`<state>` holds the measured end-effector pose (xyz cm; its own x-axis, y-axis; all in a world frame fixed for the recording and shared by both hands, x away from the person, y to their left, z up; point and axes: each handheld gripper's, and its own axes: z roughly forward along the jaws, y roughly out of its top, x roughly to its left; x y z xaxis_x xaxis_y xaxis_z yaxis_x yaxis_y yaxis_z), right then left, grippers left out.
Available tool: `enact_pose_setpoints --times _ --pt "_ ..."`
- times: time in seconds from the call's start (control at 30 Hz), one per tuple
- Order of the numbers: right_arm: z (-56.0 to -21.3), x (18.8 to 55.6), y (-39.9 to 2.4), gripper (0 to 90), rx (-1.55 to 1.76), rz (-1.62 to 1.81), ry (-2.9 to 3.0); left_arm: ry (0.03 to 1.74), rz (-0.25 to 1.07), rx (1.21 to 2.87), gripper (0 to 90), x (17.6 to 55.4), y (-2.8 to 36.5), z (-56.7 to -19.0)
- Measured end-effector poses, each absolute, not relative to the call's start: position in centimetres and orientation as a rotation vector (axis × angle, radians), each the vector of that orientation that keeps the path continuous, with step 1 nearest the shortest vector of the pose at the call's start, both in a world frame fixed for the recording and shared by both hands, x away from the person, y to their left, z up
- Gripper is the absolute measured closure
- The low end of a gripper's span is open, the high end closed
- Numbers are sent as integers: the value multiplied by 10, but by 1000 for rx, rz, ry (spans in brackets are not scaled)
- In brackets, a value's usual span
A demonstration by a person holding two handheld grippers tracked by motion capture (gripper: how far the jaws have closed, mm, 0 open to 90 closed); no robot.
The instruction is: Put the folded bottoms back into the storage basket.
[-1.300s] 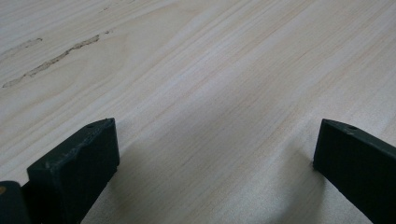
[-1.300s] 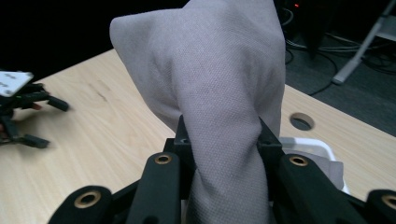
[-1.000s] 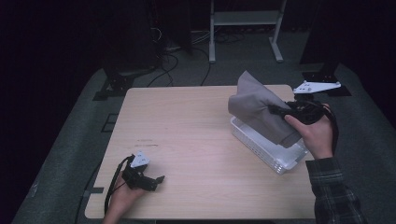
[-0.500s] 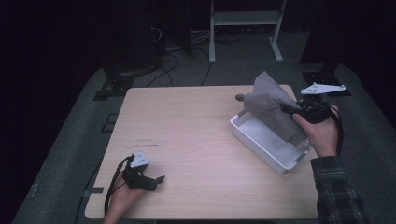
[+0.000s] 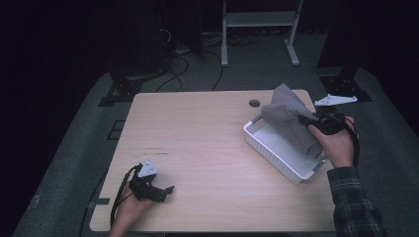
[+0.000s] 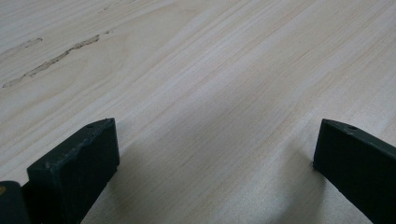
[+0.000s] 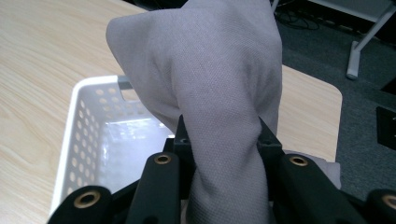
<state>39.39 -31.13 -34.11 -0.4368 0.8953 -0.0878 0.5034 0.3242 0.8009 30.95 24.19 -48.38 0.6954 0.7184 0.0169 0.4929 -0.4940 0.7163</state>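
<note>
grey cloth (image 7: 219,93) in right tool (image 7: 224,140) over white basket (image 7: 79,135)

A light wooden table (image 5: 207,148) stands on grey carpet (image 5: 74,163) in a dark room, cables (image 5: 183,54) and perhaps a metal stand (image 5: 259,29) behind.

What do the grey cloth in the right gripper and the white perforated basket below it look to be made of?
The grey cloth looks like a woven textile, matte: a fine weave grain shows and it bunches into soft folds between the right gripper jaws. The white perforated basket seems to be moulded plastic with a slight sheen: rows of even round holes, smooth rounded rim, glare on its floor.
</note>
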Motion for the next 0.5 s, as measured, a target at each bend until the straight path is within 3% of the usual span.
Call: enact_pose_setpoints --times 0.5 --pt "-376 396 -304 688 1265 911 2113 923 407 2196 0 309 242 -484"
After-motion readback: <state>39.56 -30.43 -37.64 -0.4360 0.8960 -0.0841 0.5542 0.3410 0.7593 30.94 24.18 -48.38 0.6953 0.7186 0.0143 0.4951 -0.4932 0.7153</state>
